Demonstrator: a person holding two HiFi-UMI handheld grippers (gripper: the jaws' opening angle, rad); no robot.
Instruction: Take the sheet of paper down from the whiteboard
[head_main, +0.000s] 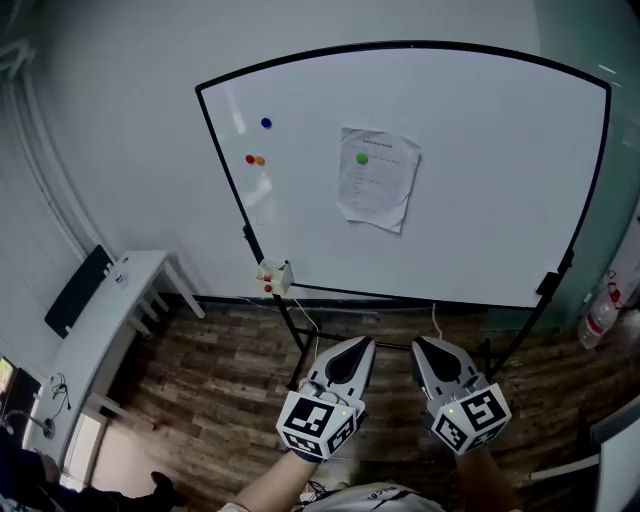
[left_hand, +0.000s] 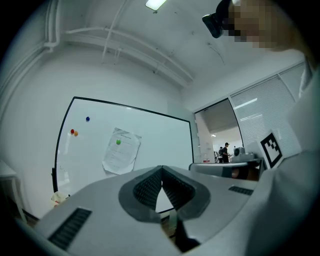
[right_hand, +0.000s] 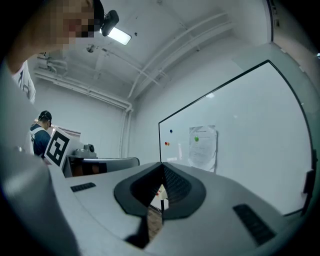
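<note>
At the bottom of the frame the left gripper (head_main: 358, 345) and right gripper (head_main: 424, 346) sit side by side, jaws pressed together on nothing, well short of the whiteboard (head_main: 490, 210), where the sheet of paper (head_main: 377, 180) hangs just left of centre under a green magnet (head_main: 362, 158)

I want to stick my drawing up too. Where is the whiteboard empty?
The biggest bare patch of the whiteboard is right of the sheet of paper, up to the board's edge. Below the paper is bare too. Three magnets crowd the upper left.
</note>
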